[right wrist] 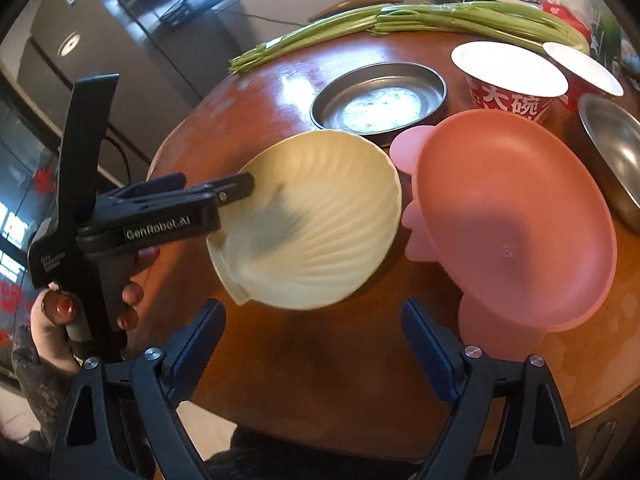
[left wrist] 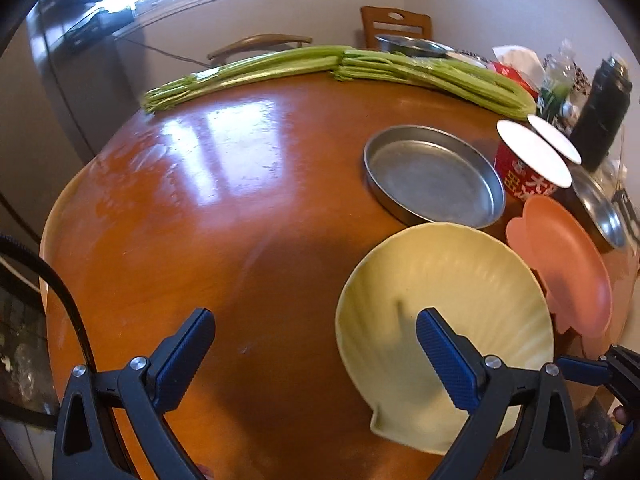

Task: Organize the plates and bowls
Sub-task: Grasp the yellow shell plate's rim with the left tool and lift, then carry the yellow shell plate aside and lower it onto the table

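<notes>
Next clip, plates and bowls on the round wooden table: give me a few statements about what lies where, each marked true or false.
1. The cream shell-shaped plate lies beside the pink plate. True.
2. The right gripper is clamped on the pink plate. False: its jaws are open with nothing between them.
3. The round metal pan is empty. True.
4. The green stalks lie in the metal pan. False: they lie on the table at its far edge.
5. The left gripper is open. True.

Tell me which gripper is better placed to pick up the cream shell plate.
Left, probably. The left gripper hangs open over the cream shell plate, one finger above its rim; the right gripper is short of it.
</notes>
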Tool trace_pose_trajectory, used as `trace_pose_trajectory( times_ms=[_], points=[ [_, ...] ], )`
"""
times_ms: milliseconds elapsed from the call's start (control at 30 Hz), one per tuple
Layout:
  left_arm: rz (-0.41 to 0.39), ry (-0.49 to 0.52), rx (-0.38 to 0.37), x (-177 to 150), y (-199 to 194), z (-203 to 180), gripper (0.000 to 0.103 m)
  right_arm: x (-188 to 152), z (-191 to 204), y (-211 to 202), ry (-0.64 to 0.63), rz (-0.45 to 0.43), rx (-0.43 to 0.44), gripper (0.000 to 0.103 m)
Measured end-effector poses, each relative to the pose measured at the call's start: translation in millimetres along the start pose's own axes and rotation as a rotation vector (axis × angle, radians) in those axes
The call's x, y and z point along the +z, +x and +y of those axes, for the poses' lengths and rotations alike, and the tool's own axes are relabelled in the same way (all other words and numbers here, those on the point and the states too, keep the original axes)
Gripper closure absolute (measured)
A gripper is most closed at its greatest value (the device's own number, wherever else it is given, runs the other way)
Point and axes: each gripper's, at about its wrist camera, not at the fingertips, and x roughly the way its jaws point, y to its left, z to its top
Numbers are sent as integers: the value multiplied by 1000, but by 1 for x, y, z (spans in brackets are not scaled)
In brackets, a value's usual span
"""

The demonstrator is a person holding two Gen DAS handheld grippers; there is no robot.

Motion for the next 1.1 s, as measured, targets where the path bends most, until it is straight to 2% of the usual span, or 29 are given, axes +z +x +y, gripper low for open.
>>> trace_pose_trajectory(
  times_ms=[133,200,400,467,733,967,1100],
  points=[
    [-2,47,-4,10,2,-7,5,2,3,10,4,-8,-11,29],
    [7,54,-28,11,5,-9,15,4,4,12,1,-23,-22,33],
    [39,87,-85,5,12,-18,42,11,7,19,-28,-42,-43,38],
    [33,100,-98,3,10,-22,43,11,7,18,-36,-48,-48,38],
    [5,106,-68,-3,1,-23,45,11,11,17,-76,-59,-66,38],
    [-22,10,-58,-13,-18,-4,45,19,26,16,-174,-74,-69,38],
    [-51,-41,-26,-17,-32,11,45,28,42,22,-245,-72,-70,38]
  ],
)
